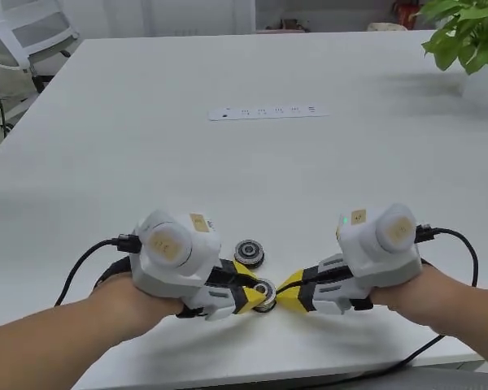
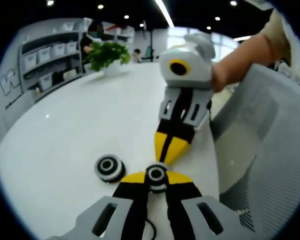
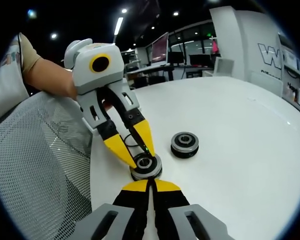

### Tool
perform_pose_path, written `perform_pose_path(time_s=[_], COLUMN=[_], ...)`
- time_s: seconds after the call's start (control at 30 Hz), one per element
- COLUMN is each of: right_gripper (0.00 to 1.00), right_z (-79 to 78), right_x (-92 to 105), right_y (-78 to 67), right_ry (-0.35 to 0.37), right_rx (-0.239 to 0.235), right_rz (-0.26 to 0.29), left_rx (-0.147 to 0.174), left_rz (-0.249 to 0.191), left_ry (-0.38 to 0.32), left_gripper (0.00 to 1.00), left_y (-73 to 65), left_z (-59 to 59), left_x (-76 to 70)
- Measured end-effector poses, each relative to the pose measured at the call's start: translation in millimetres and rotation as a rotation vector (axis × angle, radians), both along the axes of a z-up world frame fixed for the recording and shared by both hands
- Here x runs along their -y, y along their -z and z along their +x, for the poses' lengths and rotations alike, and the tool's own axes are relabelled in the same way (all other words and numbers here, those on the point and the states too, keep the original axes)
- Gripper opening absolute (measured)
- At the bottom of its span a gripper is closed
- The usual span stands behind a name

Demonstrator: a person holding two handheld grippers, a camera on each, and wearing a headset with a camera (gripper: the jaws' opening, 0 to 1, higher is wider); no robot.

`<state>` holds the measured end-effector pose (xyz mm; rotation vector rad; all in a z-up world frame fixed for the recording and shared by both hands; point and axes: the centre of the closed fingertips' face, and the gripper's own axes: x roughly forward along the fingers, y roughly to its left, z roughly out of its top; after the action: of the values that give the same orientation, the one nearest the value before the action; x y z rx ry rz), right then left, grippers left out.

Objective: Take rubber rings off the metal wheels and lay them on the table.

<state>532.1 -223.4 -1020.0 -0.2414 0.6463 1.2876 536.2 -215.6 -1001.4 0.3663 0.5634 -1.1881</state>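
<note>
— Where's the metal wheel (image 3: 146, 166)?
— Clamped in the jaws of the left gripper (image 1: 250, 296), near the table (image 1: 309, 179) edge. The right gripper (image 3: 150, 184), jaws pressed together, points at it from just beside.
— The second wheel (image 1: 249, 252)?
— Lying just behind them.

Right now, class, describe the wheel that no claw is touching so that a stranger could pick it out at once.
On the white table, look to the near edge, where the left claw and right claw meet at one small metal wheel. Just beyond them lies a second wheel, its black rubber ring in place. It alone lies free of both claws.
</note>
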Motion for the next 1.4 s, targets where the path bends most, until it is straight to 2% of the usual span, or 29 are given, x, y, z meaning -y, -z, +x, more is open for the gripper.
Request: perform_pose_path(time_s=[0.33,0.63,0.73,0.97,1.03,1.07,1.13,1.2,1.4], right_gripper=[0.00,0.00,0.00,0.00,0.00,0.00,0.00,0.00,0.00], right_z=[1.9,2.8,6.0,5.8,9.9,10.9,10.0,10.4,10.0], right_x=[1.4,3.0,4.1,4.1,2.3,3.4,3.9,4.3,3.2], right_y=[-0.2,-3.0,-7.3,-8.4,-14.6,-15.5,-14.5,-15.3,-17.2], right_ry=[0.047,0.071,0.105,0.119,0.154,0.162,0.162,0.177,0.186], right_rx=[-0.048,-0.065,-0.094,-0.104,-0.135,-0.150,-0.152,-0.179,-0.194], right_rz=[0.012,0.042,0.079,0.090,0.143,0.147,0.143,0.157,0.175], left_rx=[0.011,0.011,0.009,0.010,0.010,0.010,0.011,0.013,0.018], left_rz=[0.006,0.005,0.005,0.005,0.005,0.004,0.005,0.006,0.009], left_ry=[0.001,-0.002,-0.005,-0.009,-0.009,-0.010,-0.011,-0.013,-0.019], left_gripper=[0.13,0.13,0.13,0.13,0.13,0.13,0.13,0.13,0.13], left_y=[-0.1,-0.1,-0.2,-0.1,-0.1,-0.1,0.0,0.1,0.0], left_z=[0.1,0.1,0.0,0.3,0.3,0.5,0.8,0.9,1.6], left_x=[0.1,0.1,0.0,-0.1,0.1,0.1,0.3,0.5,1.5])
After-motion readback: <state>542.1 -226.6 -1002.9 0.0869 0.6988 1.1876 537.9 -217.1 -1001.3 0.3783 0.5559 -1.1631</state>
